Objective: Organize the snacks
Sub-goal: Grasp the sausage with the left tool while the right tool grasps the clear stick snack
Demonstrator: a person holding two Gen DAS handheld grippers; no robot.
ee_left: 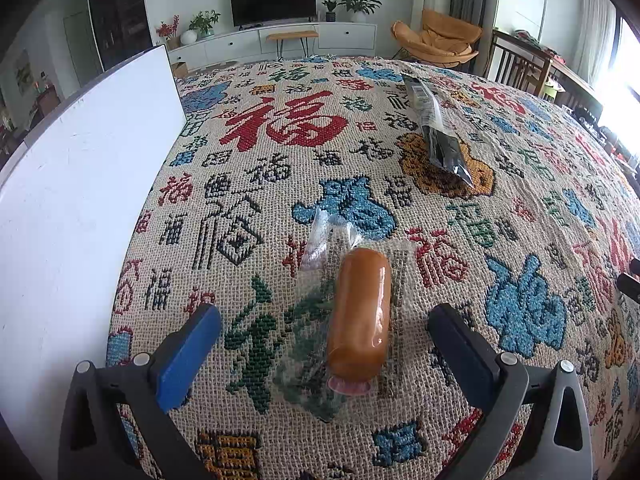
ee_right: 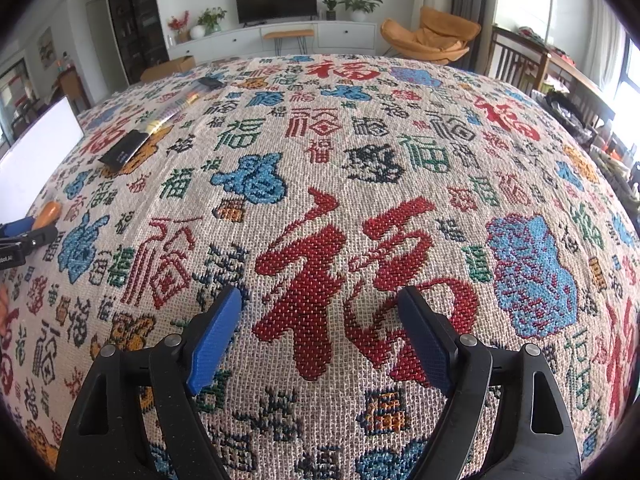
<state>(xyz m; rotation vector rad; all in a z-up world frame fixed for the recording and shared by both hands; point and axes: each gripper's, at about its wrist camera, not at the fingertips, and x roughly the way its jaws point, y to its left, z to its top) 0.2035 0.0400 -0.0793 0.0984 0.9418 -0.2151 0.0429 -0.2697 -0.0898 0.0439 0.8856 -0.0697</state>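
sausage in clear wrapper (ee_left: 360, 312) lies flat on the woven tablecloth (ee_left: 280, 184), long axis pointing away from the left wrist camera, near end showing a pinkish tip. it sits between the fingers of the left gripper (ee_left: 324, 344) — jaws spread wide, pads clear of it on both sides, nothing clamped. crinkled clear plastic of the wrapper spreads out to the left and beyond the far end.

farther back and to the right, a long dark snack packet (ee_left: 436, 132) lies on the cloth, well apart from the sausage, partly over an orange motif; printing too small to read, maybe seaweed or similar. a white board (ee_left: 80, 200) stands along the left edge of the table.

right gripper (ee_right: 320, 344) hovers over a big red character on the cloth, jaws apart, nothing between them. from its view the sausage and the left gripper show only as slivers at the far left edge, dark packet at upper left.

background — tv (ee_left: 272, 0) on a white cabinet, potted plants, orange lounge chair (ee_left: 440, 40).
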